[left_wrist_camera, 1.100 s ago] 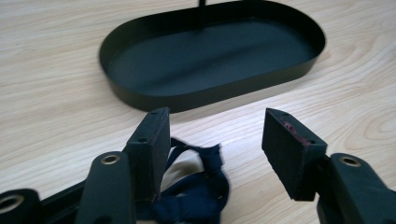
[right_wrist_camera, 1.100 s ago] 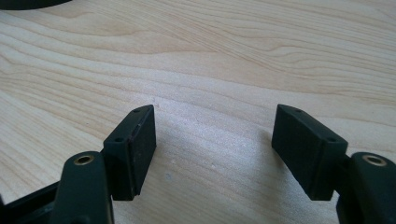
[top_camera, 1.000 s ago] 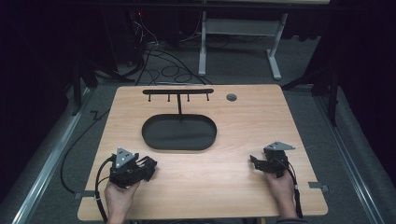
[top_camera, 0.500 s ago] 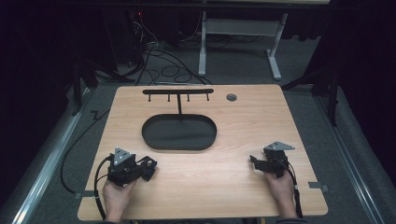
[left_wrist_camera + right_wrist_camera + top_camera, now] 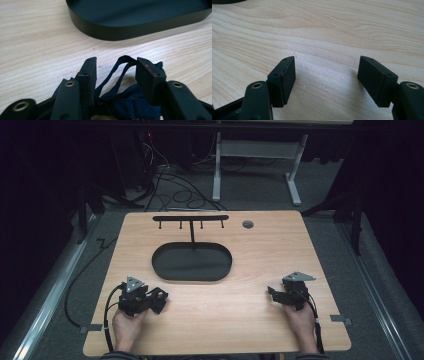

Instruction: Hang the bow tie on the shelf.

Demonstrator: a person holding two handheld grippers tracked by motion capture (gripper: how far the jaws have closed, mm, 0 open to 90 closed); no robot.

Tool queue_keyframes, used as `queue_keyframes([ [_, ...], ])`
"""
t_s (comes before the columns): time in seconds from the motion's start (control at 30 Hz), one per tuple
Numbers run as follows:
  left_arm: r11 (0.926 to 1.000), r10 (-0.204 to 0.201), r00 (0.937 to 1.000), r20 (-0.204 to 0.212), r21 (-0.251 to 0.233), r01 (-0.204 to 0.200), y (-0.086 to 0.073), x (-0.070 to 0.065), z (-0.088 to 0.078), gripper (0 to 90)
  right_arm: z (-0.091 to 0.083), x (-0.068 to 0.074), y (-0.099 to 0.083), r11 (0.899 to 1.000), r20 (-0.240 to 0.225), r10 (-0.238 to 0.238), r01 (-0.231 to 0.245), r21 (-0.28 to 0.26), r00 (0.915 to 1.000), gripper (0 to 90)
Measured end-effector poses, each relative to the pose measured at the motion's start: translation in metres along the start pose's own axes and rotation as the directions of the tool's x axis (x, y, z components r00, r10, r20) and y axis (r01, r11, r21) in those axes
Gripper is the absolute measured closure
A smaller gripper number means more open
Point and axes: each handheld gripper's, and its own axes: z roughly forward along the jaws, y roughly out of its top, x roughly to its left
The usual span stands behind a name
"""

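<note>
Resting low at lower left, the left gripper [image 5: 116, 72] straddles dark blue fabric [image 5: 125, 100], jaws apart; the right gripper [image 5: 325, 75] gapes over bare worktop [image 5: 250, 315].

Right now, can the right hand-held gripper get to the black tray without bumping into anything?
Probably yes. The right hand-held gripper sits open on the table, and only bare wood lies between it and the black tray. The dark blue cloth lies at the left hand-held gripper.

Tabletop [image 5: 280, 255] brightly lit, surroundings near black. Soft shadows below fingers [image 5: 284, 77]. Blurred at 6 o'clock edges.
</note>
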Motion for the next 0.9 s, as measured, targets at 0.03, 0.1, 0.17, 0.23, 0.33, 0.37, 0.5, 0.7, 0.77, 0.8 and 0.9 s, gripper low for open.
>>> queue_keyframes([
  [0.03, 1.0, -0.002, 1.0, 0.002, 0.006, 0.002, -0.001, 0.001, 0.002, 55.0, 0.0, 0.0, 0.0, 1.0, 0.0, 0.0, 0.0, 0.0, 1.0, 32.2],
  [0.1, 0.9998, 0.003, 1.0, -0.003, 0.02, -0.003, -0.001, 0.001, 0.005, 56.6, 0.0, 0.0, 0.0, 1.0, 0.001, 0.0, 0.0, 0.0, 1.0, 32.2],
  [0.17, 0.9996, 0.011, 0.9999, -0.001, 0.025, -0.011, -0.002, 0.001, 0.007, 59.6, 0.0, 0.0, 0.0, 1.0, 0.0, 0.0, 0.0, 0.0, 1.0, 32.2],
  [0.23, 0.9995, 0.012, 0.9999, 0.008, 0.029, -0.012, -0.001, 0.001, 0.007, 63.4, 0.0, 0.0, 0.0, 1.0, 0.0, 0.0, 0.0, 0.0, 1.0, 32.2],
  [0.33, 0.999, 0.017, 0.9998, 0.014, 0.042, -0.017, -0.002, 0.001, 0.009, 71.0, 0.0, 0.0, 0.0, 1.0, 0.001, -0.001, 0.001, 0.001, 1.0, 32.2],
  [0.37, 0.9985, 0.023, 0.9996, 0.016, 0.05, -0.024, -0.002, 0.001, 0.01, 72.4, 0.0, 0.0, 0.0, 1.0, 0.001, -0.001, 0.001, 0.0, 1.0, 32.1],
  [0.5, 0.9974, 0.036, 0.9992, 0.019, 0.062, -0.037, -0.003, 0.001, 0.011, 79.8, 0.0, 0.0, 0.0, 1.0, 0.0, 0.0, 0.0, 0.0, 1.0, 32.2],
  [0.7, 0.9982, 0.051, 0.9987, 0.004, 0.031, -0.051, -0.003, 0.0, 0.006, 88.2, 0.0, 0.0, 0.0, 1.0, 0.0, 0.0, 0.0, 0.0, 1.0, 32.2],
  [0.77, 0.9991, 0.041, 0.9991, 0.005, 0.007, -0.041, -0.003, 0.002, 0.002, 88.7, 0.0, 0.0, 0.0, 1.0, 0.001, -0.001, 0.001, 0.0, 1.0, 32.2],
  [0.8, 0.9992, 0.04, 0.9992, 0.004, 0.001, -0.04, -0.003, 0.002, 0.0, 88.8, 0.0, 0.0, 0.0, 1.0, 0.003, -0.002, 0.002, 0.0, 1.0, 32.2],
  [0.9, 0.9993, 0.03, 0.9995, 0.007, -0.023, -0.029, -0.002, 0.003, -0.005, 89.0, 0.0, 0.0, 0.0, 1.0, 0.001, -0.002, 0.002, 0.001, 1.0, 32.2],
])
